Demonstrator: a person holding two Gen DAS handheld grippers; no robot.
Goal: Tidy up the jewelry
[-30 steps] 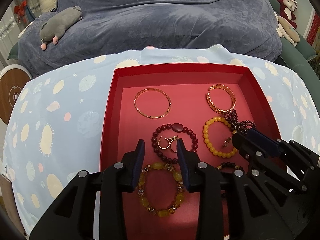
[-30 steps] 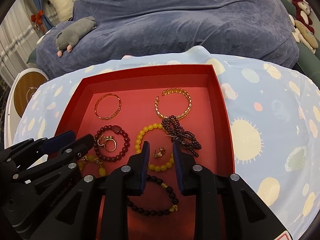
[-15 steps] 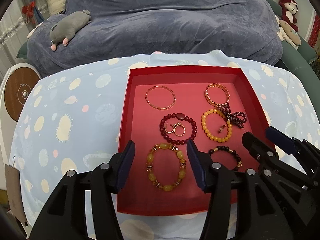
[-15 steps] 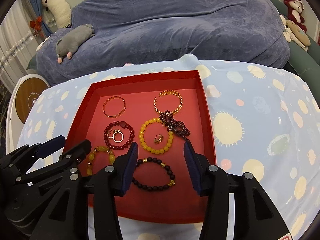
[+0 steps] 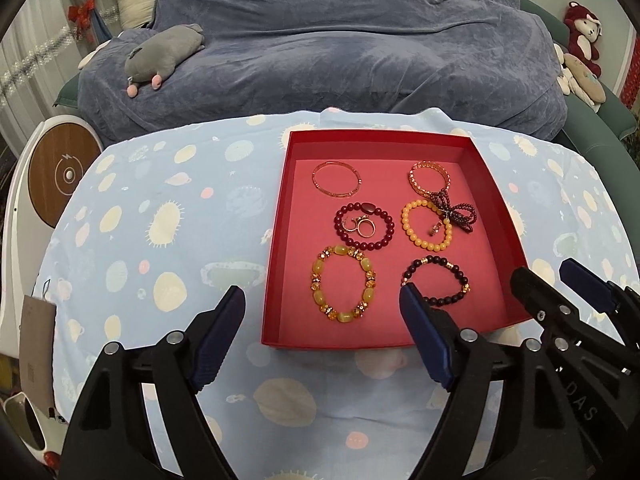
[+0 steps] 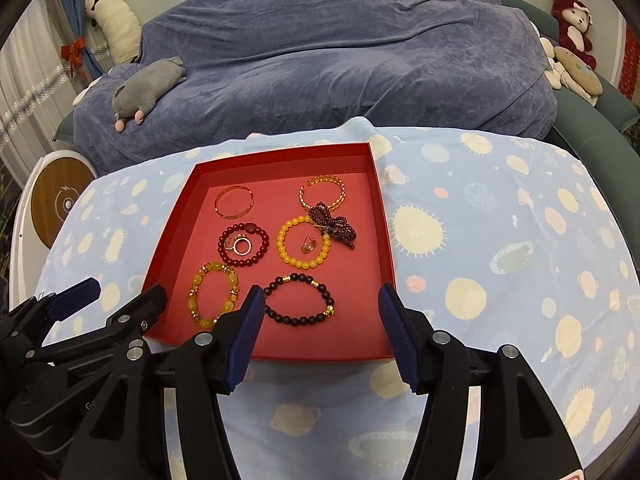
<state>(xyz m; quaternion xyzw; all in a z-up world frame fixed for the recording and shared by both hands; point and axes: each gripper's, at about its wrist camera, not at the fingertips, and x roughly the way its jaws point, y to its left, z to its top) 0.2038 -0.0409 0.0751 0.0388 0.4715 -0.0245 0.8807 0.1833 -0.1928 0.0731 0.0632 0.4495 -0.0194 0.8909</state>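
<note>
A red tray (image 5: 276,240) (image 6: 380,208) lies on the table and holds several bracelets: a thin gold bangle (image 5: 336,180), a gold chain cuff (image 5: 429,178), a dark red bead bracelet (image 5: 364,226) with rings (image 5: 360,226) inside, a yellow bead bracelet (image 5: 426,230) with a small earring (image 6: 308,245) inside, a purple bead bow (image 5: 456,212), an amber bracelet (image 5: 342,288) and a dark bead bracelet (image 5: 438,284). My left gripper (image 5: 322,336) is open and empty at the tray's near edge. My right gripper (image 6: 322,332) is open and empty beside it.
The table wears a light blue cloth (image 5: 160,220) with planet prints. Behind it is a sofa under a blue-grey blanket (image 5: 340,48) with a grey plush toy (image 5: 160,56). A white device with a round wooden top (image 5: 60,172) stands at the left.
Both grippers have pulled back from above the tray toward me and their jaws have opened wide. The jewelry has not moved.
</note>
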